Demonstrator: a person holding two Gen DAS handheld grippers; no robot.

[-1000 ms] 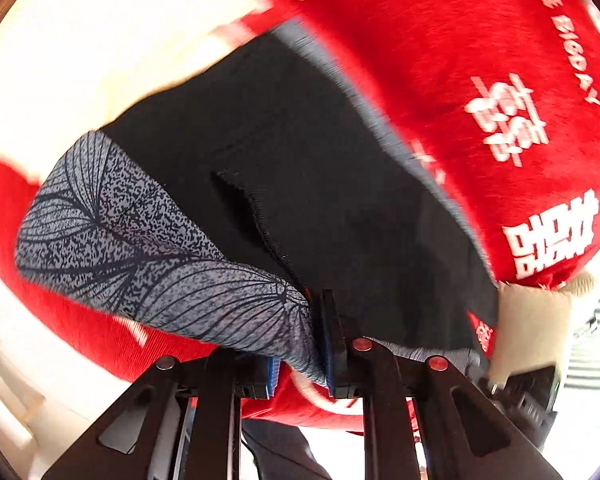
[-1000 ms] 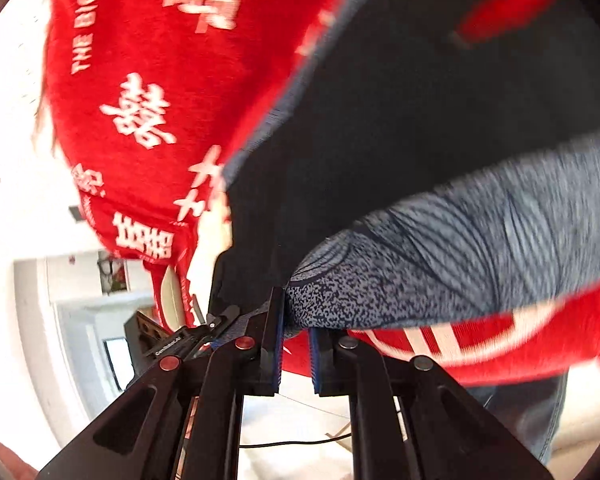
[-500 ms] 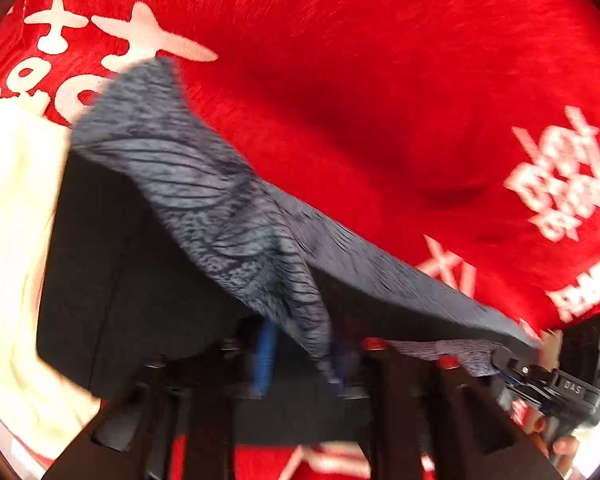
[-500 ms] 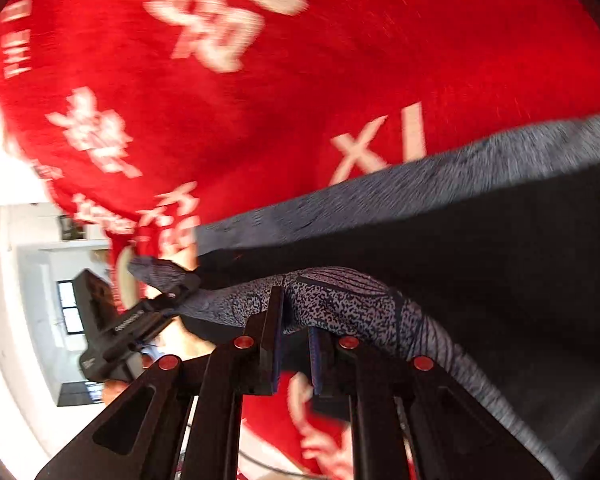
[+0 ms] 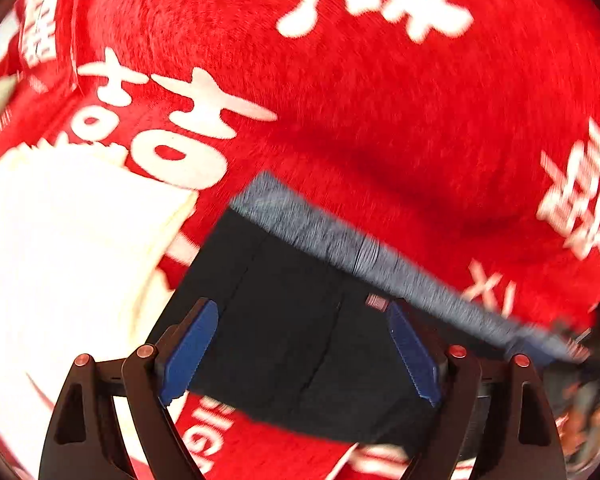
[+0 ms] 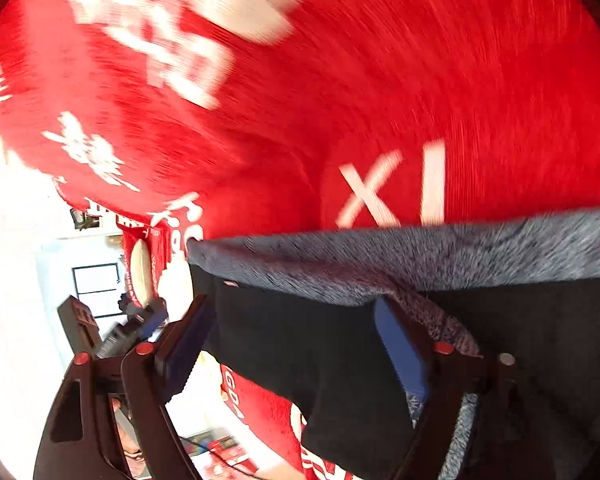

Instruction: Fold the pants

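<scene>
The black pants (image 5: 300, 320) with a grey patterned waistband (image 5: 340, 240) lie folded on the red blanket (image 5: 360, 100). My left gripper (image 5: 304, 356) is open, its blue pads wide apart just above the black cloth. In the right wrist view the pants (image 6: 300, 344) lie with the grey band (image 6: 400, 256) along their far edge. My right gripper (image 6: 296, 348) is open over the black cloth; its right finger (image 6: 400, 348) touches a grey fold. The other gripper (image 6: 132, 328) shows at the left.
The red blanket (image 6: 340, 80) with white lettering covers the surface. A white cloth (image 5: 60, 260) lies left of the pants. The blanket's edge and a bright room with a doorway (image 6: 88, 280) show at the left of the right wrist view.
Both grippers held the grey waistband and carried it forward over the black cloth. Now both have opened and let go, and the pants lie flat on the blanket.
</scene>
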